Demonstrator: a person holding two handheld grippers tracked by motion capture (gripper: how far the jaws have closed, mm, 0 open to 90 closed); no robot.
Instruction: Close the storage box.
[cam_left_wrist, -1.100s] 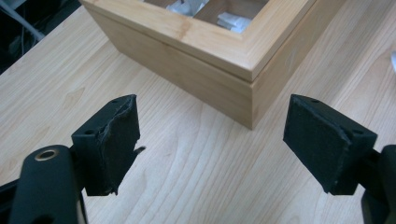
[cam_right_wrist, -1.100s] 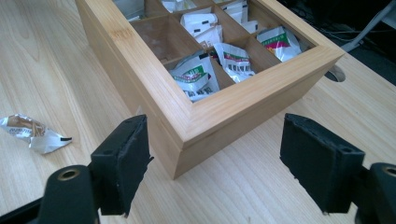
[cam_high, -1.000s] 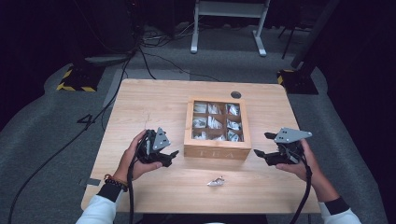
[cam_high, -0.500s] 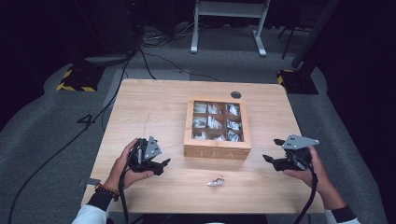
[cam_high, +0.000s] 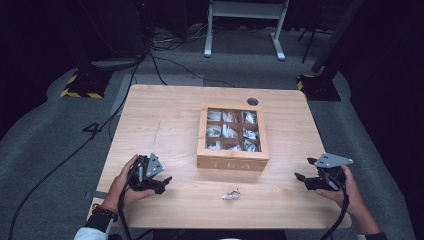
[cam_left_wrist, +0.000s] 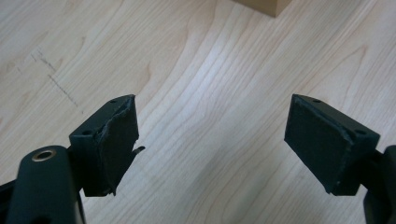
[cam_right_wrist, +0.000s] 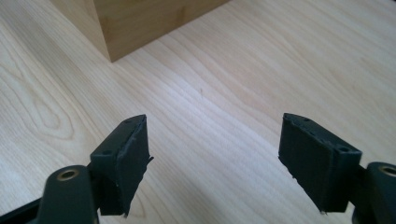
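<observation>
A wooden tea box (cam_high: 232, 138) with several compartments of white packets stands open-topped in the middle of the table (cam_high: 170, 125). One small silvery packet (cam_high: 231, 194) lies loose in front of the box, near the table's front edge. My left gripper (cam_high: 164, 181) rests low at the front left, open, with bare wood between its pads (cam_left_wrist: 116, 140). My right gripper (cam_high: 303, 175) sits at the front right, open too, nothing between its pads (cam_right_wrist: 128, 158). A corner of the box (cam_right_wrist: 135, 23) appears ahead of the right gripper; a box corner (cam_left_wrist: 266, 5) also edges the left gripper view.
A round cable hole (cam_high: 252, 101) lies near the table's far edge. Cables (cam_high: 150, 60) run over the grey floor beyond, by a white stand (cam_high: 245, 25). Yellow-black striped bases (cam_high: 80, 85) sit left and right of the table.
Both hands have drawn back toward the table's front edge and sunk lower, away from the box. The packet and box have not moved.
</observation>
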